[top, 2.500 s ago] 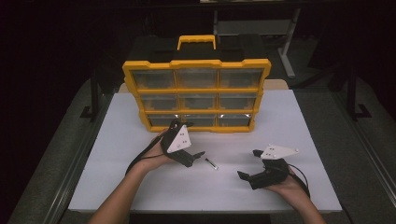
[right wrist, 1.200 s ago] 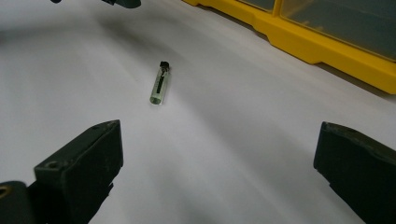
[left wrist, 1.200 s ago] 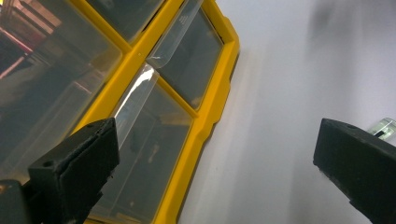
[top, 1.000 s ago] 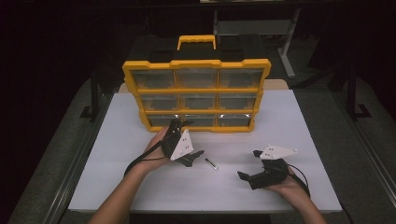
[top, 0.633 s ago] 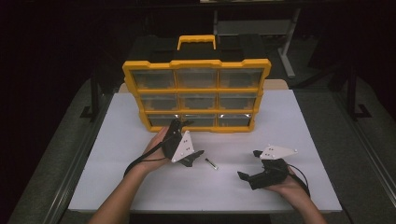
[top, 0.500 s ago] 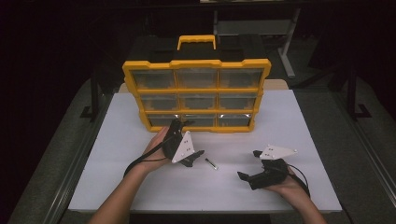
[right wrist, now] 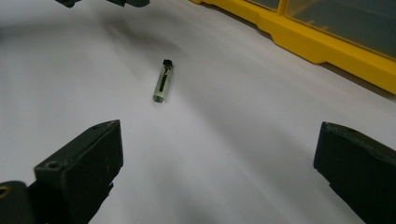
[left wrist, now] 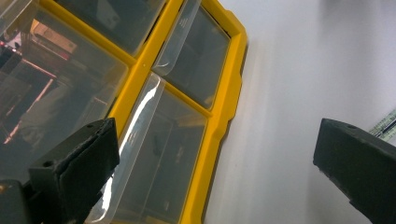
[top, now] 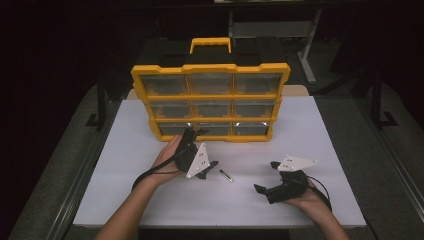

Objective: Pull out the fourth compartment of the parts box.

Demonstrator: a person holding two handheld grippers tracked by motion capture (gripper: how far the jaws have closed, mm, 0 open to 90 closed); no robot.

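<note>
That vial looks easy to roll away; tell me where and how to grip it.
Grip the small clear tube with the black cap across its middle, jaws on its long sides, coming from above. It lies flat on the white tabletop, and the open right gripper already faces it.

The organizer's (left wrist: 140, 93) drawer contents stay blurred (glare on clear fronts), edges cropped.

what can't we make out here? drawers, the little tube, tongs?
- Drawer contents: high view, the yellow organizer has dim, glary fronts; left gripper view, reflections hide them.
- Small clear tube: the dark piece inside is too small to identify.
- Left tongs: open, but jaw bases are cut off by the bottom edge.
- Right tongs: the same.
</note>
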